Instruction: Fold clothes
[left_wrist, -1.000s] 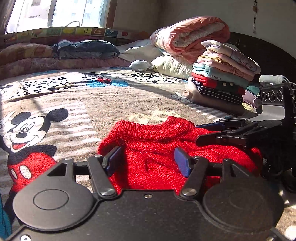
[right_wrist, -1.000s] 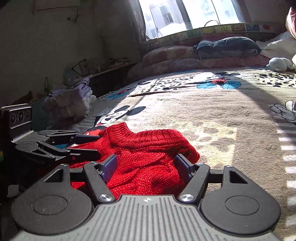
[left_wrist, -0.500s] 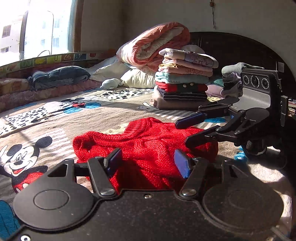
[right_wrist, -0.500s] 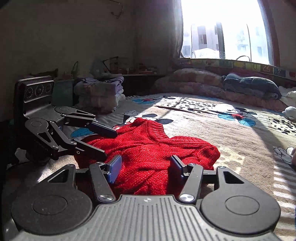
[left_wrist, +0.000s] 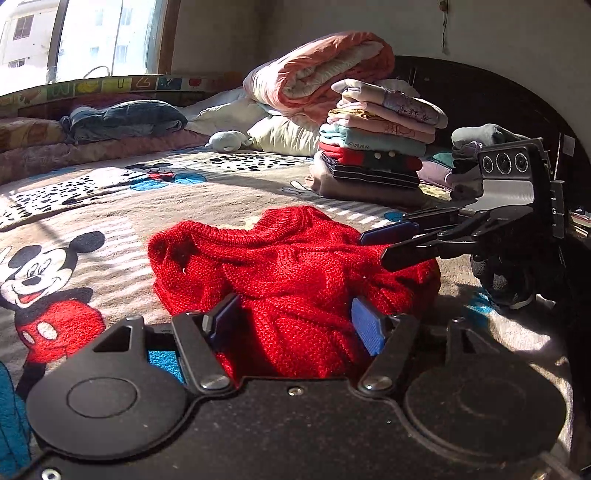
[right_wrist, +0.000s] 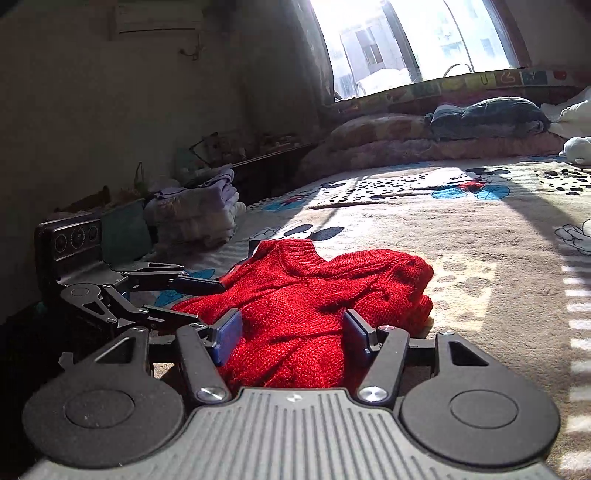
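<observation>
A crumpled red knit sweater lies in a heap on the Mickey Mouse blanket. My left gripper is open, its blue pads standing either side of the sweater's near bulge. In the left wrist view my right gripper reaches in from the right, open, its fingertips over the sweater's right edge. The right wrist view shows the same sweater between my right gripper's spread fingers. There the left gripper comes in from the left, open, at the sweater's edge.
A tall stack of folded clothes stands at the back right before a rolled pink quilt and pillows. A second folded pile sits at the bed's left edge. A blue-grey bundle and a plush toy lie under the window.
Both wrist views swung outward half a second ago and have turned partly back. The sweater stays bunched between the fingers. Both grippers remain open.
</observation>
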